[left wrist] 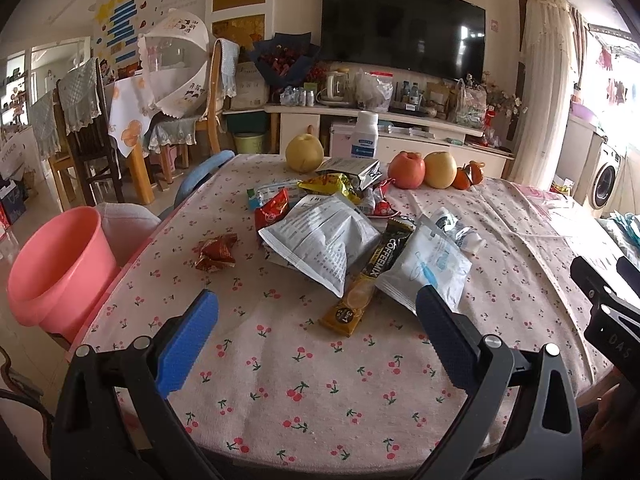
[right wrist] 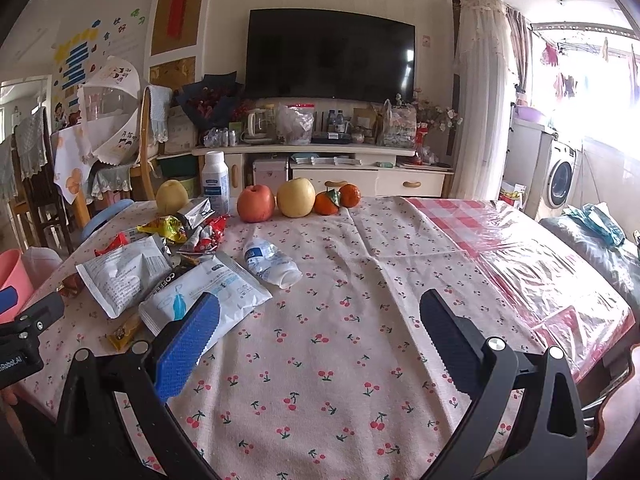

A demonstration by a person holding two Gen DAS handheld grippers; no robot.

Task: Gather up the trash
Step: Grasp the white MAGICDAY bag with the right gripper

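Now | left gripper (left wrist: 316,312) spread wide, empty, above wrappers (left wrist: 320,240) | right gripper (right wrist: 320,312) spread wide, empty, over tablecloth (right wrist: 340,360)

Bare cloth (right wrist: 340,360) nearside (wrappers (left wrist: 320,240) crowd left, fruit (right wrist: 280,200) behind).

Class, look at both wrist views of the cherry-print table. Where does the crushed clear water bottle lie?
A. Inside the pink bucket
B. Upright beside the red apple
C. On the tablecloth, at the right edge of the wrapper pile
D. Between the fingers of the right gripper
C: the crushed water bottle lies on its side on the tablecloth beside the white pouch, outside the pink bucket; the right gripper is open and empty.
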